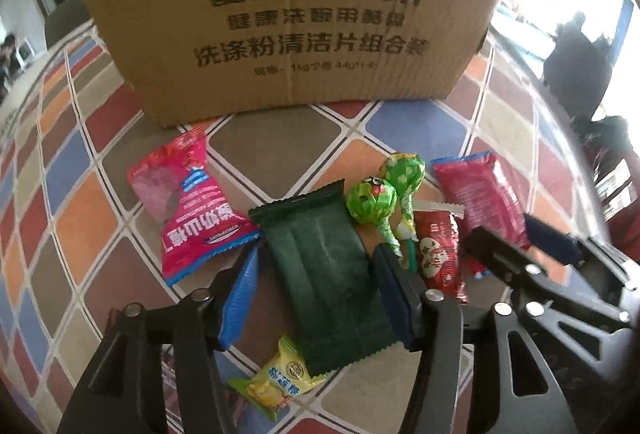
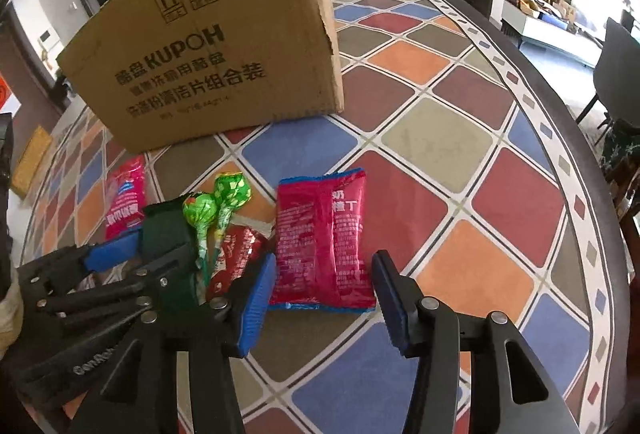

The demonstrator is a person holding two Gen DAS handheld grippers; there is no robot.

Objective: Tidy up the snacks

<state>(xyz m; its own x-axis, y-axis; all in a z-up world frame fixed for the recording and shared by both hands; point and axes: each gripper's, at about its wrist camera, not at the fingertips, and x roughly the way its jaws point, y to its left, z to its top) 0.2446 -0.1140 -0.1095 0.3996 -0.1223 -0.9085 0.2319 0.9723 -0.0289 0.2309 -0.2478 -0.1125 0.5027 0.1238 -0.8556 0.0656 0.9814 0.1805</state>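
A dark green packet [image 1: 328, 274] lies flat on the table between the blue pads of my left gripper [image 1: 316, 254], which stands open astride it. My right gripper [image 2: 326, 258] is open too, one pad on each side of a magenta packet [image 2: 324, 234] with a gap both ways. Between the two packets lie two green lollipops [image 1: 370, 198] and a small red packet [image 1: 436, 254]. A pink packet [image 1: 192, 206] lies to the left, and a yellow candy [image 1: 280, 382] sits close under the left gripper. Behind the snacks stands a cardboard box [image 1: 288, 14].
The snacks rest on a checked tablecloth [image 2: 440, 138] in several colours. The round table's edge [image 2: 592, 170] curves along the right, with dark chairs [image 2: 620, 46] beyond it. A person [image 1: 8, 50] sits far off to the left.
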